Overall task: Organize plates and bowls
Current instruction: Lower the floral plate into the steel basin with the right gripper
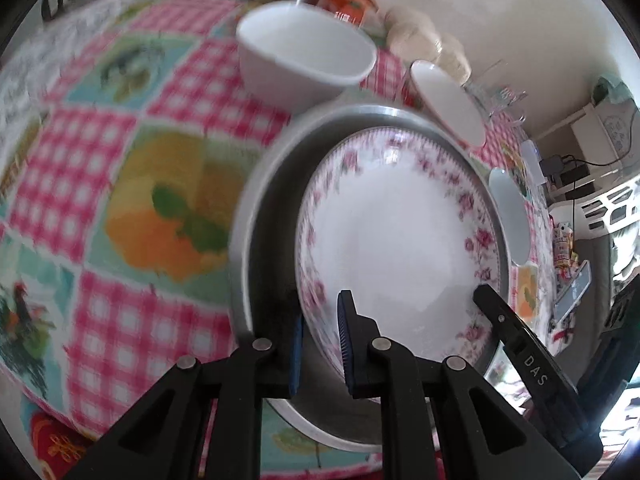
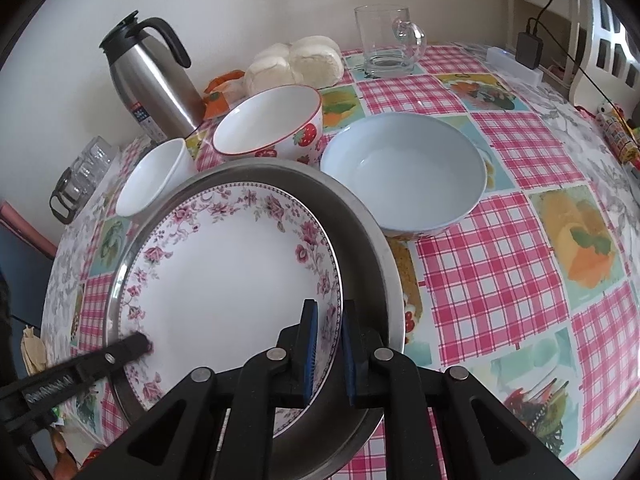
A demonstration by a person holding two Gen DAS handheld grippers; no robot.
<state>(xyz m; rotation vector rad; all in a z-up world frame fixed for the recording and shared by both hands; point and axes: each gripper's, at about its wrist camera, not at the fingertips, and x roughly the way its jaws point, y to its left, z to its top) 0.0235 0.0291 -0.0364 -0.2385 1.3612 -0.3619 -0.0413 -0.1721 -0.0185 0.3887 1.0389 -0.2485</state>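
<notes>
A white plate with a pink flower rim (image 2: 232,288) lies tilted inside a round steel pan (image 2: 360,232) on the checked tablecloth. My right gripper (image 2: 329,348) is shut on the plate's near right rim. My left gripper (image 1: 322,340) is shut on the same plate (image 1: 400,232) at its left rim, and its black finger also shows in the right wrist view. Behind the pan (image 1: 272,208) stand a small white bowl (image 2: 156,176), a strawberry-print bowl (image 2: 272,124) and a wide pale blue bowl (image 2: 404,172).
A steel thermos jug (image 2: 152,76), a bag of white buns (image 2: 296,60) and a glass mug (image 2: 388,40) stand along the wall. A glass jar (image 2: 80,176) sits at the table's left edge. A white power strip (image 2: 516,64) lies at the far right.
</notes>
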